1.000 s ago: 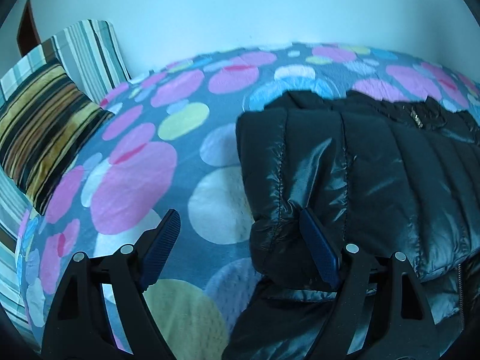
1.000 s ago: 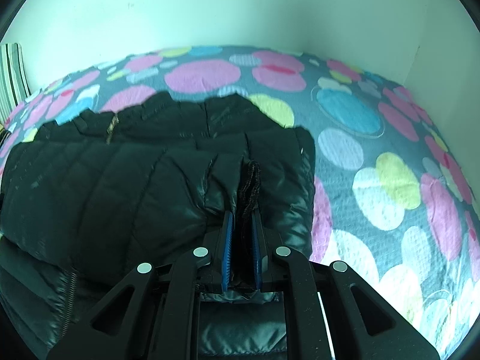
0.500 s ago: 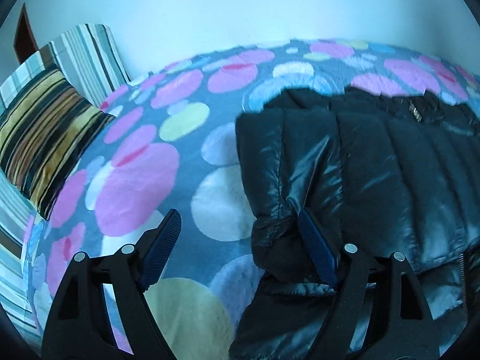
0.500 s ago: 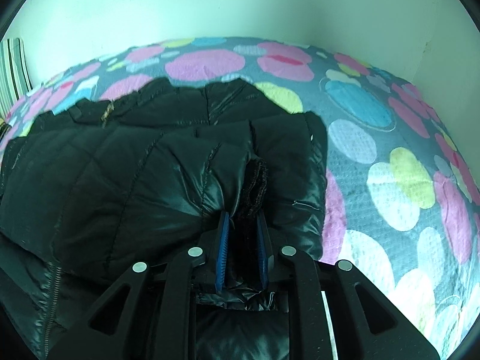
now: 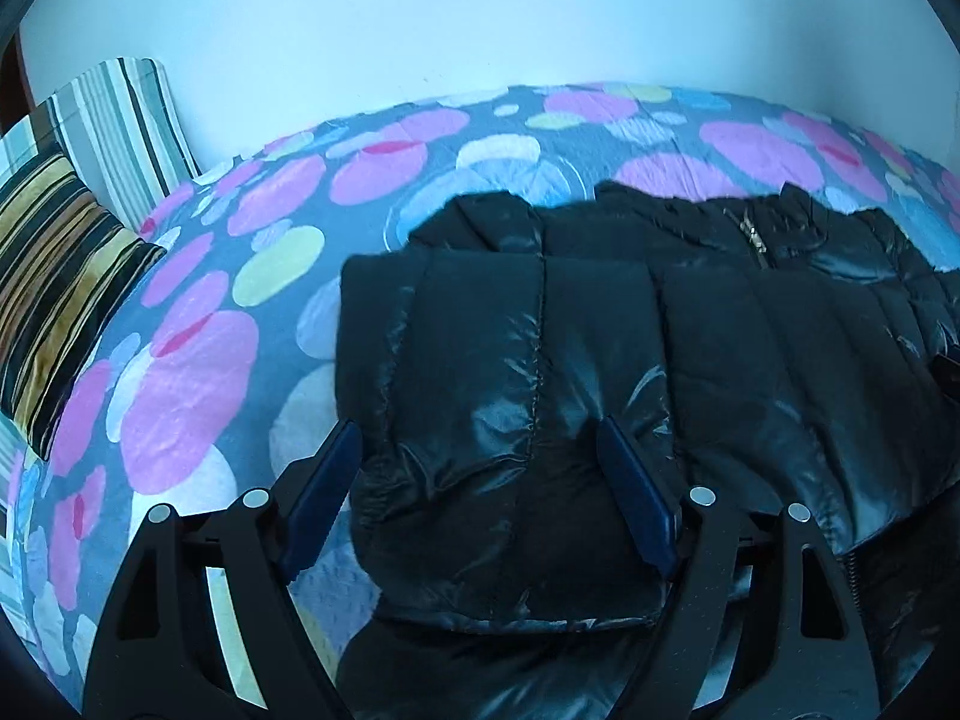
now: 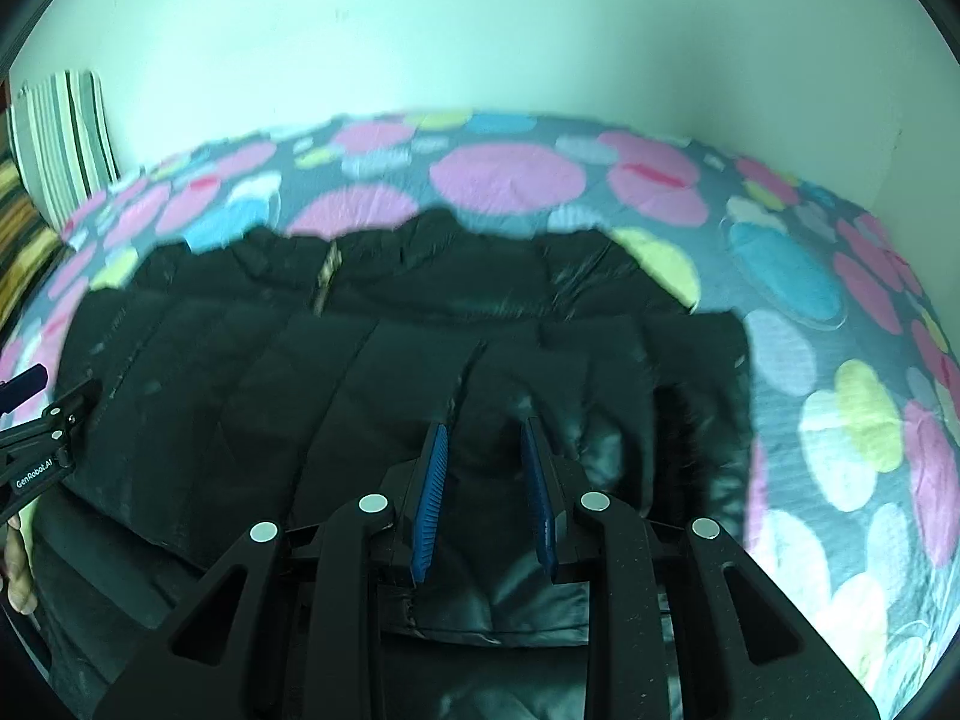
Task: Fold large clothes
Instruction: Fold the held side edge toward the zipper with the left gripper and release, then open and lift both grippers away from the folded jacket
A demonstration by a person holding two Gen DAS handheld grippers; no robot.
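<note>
The black puffer jacket [image 5: 600,360] was spread on the dotted bedspread [image 5: 198,384], folded so that a doubled panel lay across the near part and the collar with its zip pull [image 5: 753,237] pointed toward the far wall [image 5: 480,18]. Its long axis was seen to run from side to side across both views, with the fold's near edge directly beneath the tools.

The left gripper [image 5: 480,480] was held over the jacket's left end, its fingers spread wide and clasping nothing; one blue pad [image 5: 327,480] stood just outside the jacket's left edge, above the bedspread, while the other was set over the quilted panel. The right gripper [image 6: 483,468] was placed over the right-hand part of the fold, its fingers parted to a moderate gap and gripping no fabric; the jacket's right edge lay a little farther to its right. In the right wrist view the left gripper [image 6: 24,387] could be made out at the far left, beside the jacket's other end.

Each end of the garment was therefore judged to be nearer to the tool on its own side, so a further fold across the long axis would probably call for both ends to be taken at once. Striped cushions [image 5: 66,276] were propped well to the left, apart from the jacket.
</note>
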